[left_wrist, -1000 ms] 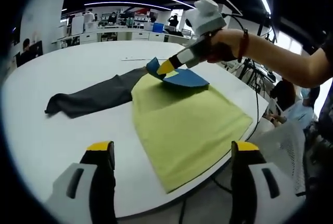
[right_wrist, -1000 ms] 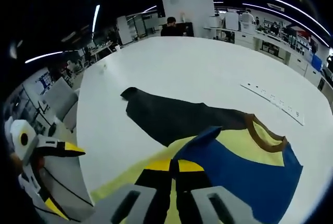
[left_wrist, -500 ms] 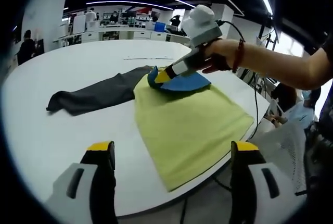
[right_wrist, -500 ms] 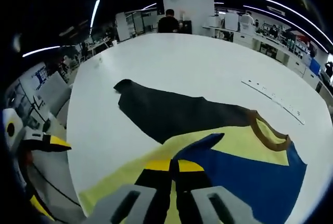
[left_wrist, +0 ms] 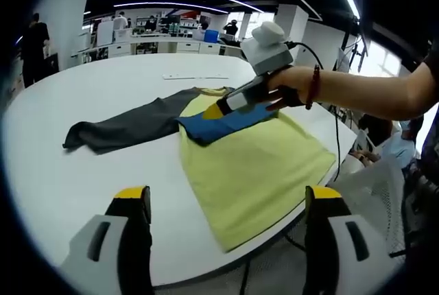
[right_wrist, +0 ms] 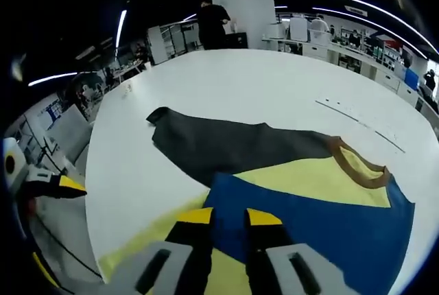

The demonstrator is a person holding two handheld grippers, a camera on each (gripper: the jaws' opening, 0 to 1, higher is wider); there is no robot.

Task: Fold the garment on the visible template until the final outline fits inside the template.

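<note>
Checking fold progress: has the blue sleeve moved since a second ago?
Yes. In the left gripper view the blue sleeve has been drawn across the yellow shirt body toward the grey sleeve, and now lies flat; the right gripper is opening.

A garment [left_wrist: 254,164] lies flat on a large table [left_wrist: 82,185], near the table's edge. One sleeve [left_wrist: 123,125] stretches out sideways from the body across the tabletop. The other sleeve [left_wrist: 219,122] lies folded over the body, below the collar [right_wrist: 360,168]. The right gripper [left_wrist: 218,108] rests on top of this folded sleeve. The left gripper [left_wrist: 226,202] hovers over the table edge, well apart from the garment. Beyond the collar, a ruler strip [right_wrist: 357,120] lies on the table.
</note>
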